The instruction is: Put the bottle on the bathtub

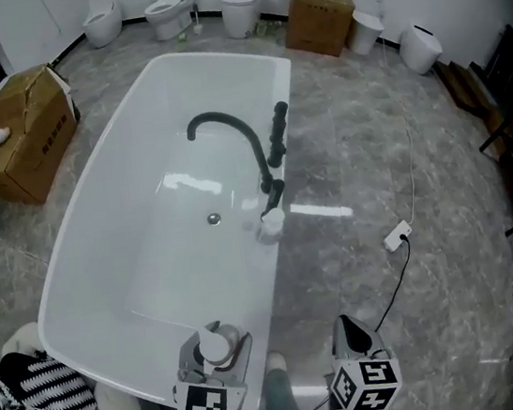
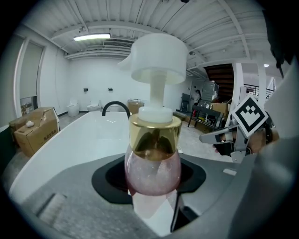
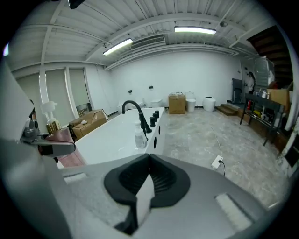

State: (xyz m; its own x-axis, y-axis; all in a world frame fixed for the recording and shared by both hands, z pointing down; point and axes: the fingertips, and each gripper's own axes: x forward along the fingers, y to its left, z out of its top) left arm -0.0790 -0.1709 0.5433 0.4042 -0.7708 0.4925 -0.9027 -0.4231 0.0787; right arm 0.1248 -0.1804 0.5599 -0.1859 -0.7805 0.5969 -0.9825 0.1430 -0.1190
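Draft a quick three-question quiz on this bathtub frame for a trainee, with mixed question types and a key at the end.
1. Multiple choice: the collar of the pump bottle clamped in the left gripper is A) black, B) gold, C) blue.
2. True or false: the right gripper also grips a bottle.
3. Short answer: what stands on the bathtub rim beside the black faucet?
Key: 1 B. 2 False; its jaws are together with nothing between them. 3 A small white bottle.
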